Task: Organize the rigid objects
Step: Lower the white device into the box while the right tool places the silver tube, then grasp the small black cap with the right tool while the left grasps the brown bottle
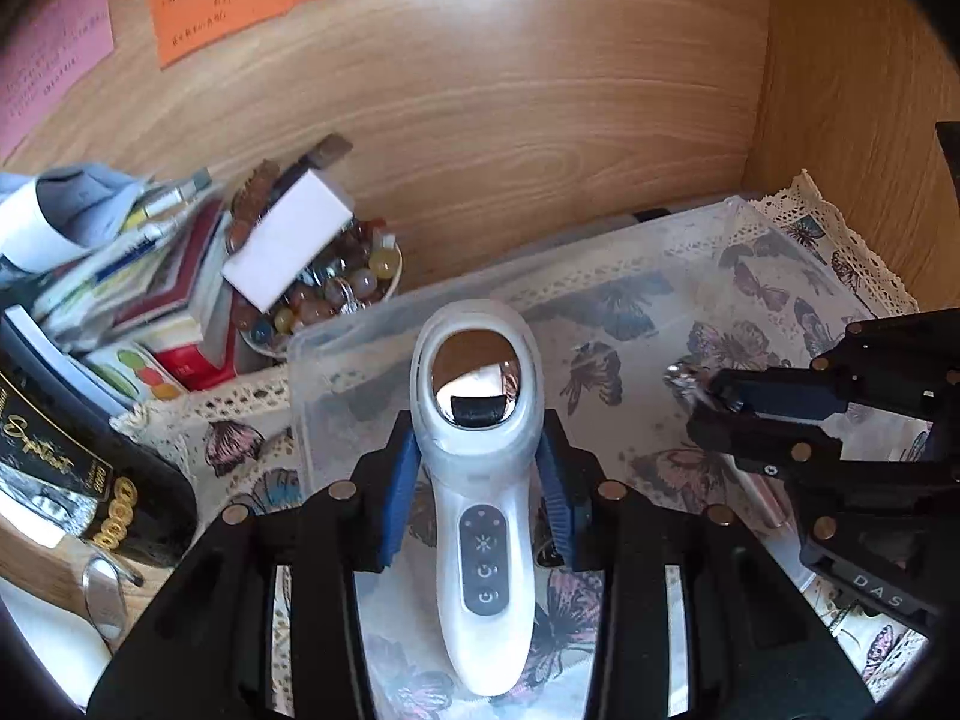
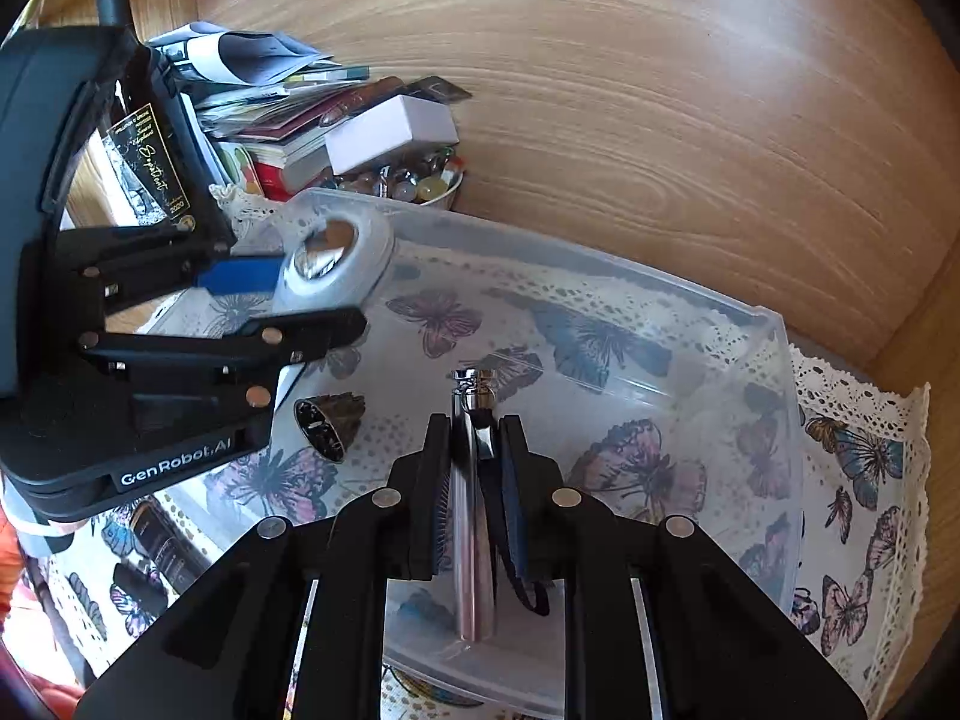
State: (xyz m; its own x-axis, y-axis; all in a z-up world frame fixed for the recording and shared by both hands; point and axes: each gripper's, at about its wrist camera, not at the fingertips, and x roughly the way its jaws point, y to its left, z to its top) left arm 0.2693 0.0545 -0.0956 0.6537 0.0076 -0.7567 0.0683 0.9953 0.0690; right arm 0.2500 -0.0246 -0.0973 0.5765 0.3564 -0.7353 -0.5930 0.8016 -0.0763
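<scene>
My left gripper [image 1: 480,450] is shut on a white handheld device [image 1: 480,516] with a mirrored oval head and three buttons, held over the left end of a clear plastic bin [image 1: 336,336]. It also shows in the right wrist view [image 2: 330,264]. My right gripper [image 2: 474,438] is shut on a slim chrome cylinder [image 2: 471,510] with a cap and a black strap, held over the bin's middle [image 2: 774,360]. In the left wrist view the right gripper [image 1: 708,402] is at right. A small dark cone-shaped object [image 2: 330,426] lies in the bin.
A bowl of coloured beads [image 1: 336,294] with a white box [image 1: 288,240] on it, stacked books and papers [image 1: 120,276] and a dark wine bottle [image 1: 66,456] stand left of the bin. A wooden back wall [image 1: 510,120] and side wall enclose the butterfly cloth [image 2: 858,480].
</scene>
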